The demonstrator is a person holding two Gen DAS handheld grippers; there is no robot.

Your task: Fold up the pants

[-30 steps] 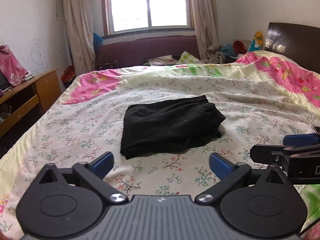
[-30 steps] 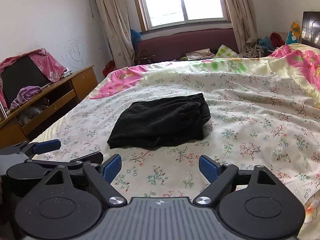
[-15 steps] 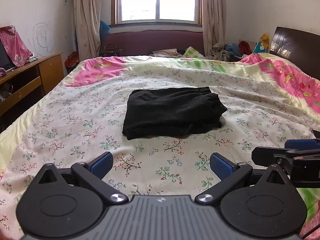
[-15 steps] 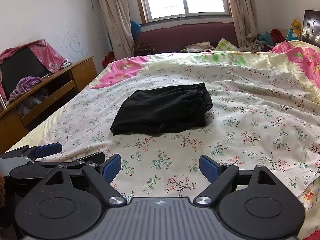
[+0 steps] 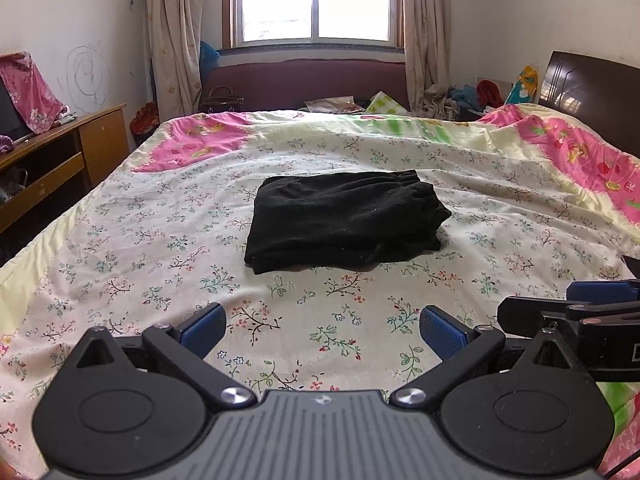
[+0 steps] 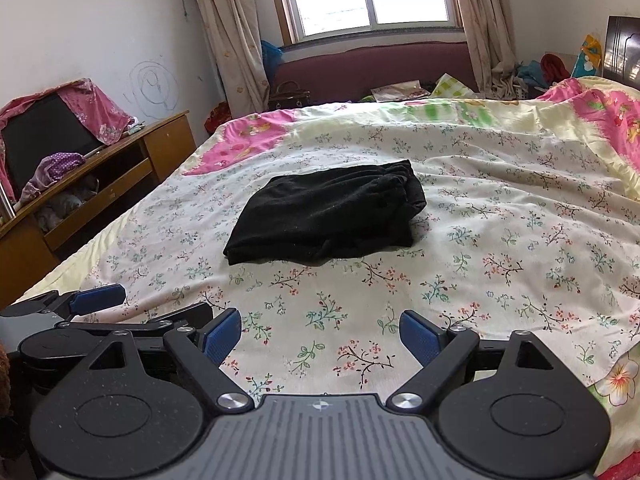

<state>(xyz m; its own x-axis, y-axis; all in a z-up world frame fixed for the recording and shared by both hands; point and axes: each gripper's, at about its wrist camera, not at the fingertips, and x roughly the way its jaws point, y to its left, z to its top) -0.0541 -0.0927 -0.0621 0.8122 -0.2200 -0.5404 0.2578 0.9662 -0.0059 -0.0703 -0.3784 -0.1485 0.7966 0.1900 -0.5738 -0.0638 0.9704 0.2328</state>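
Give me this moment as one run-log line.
pants: folded, lying on bed | left gripper: open, empty | right gripper: open, empty

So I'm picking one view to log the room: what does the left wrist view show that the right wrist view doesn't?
Only the left wrist view shows the broad brown headboard beyond the bed's right side. Only the right wrist view shows the dark screen draped in pink cloth on the wooden desk. Both show the folded black pants on the floral quilt, the window, and both open grippers: left gripper, right gripper.
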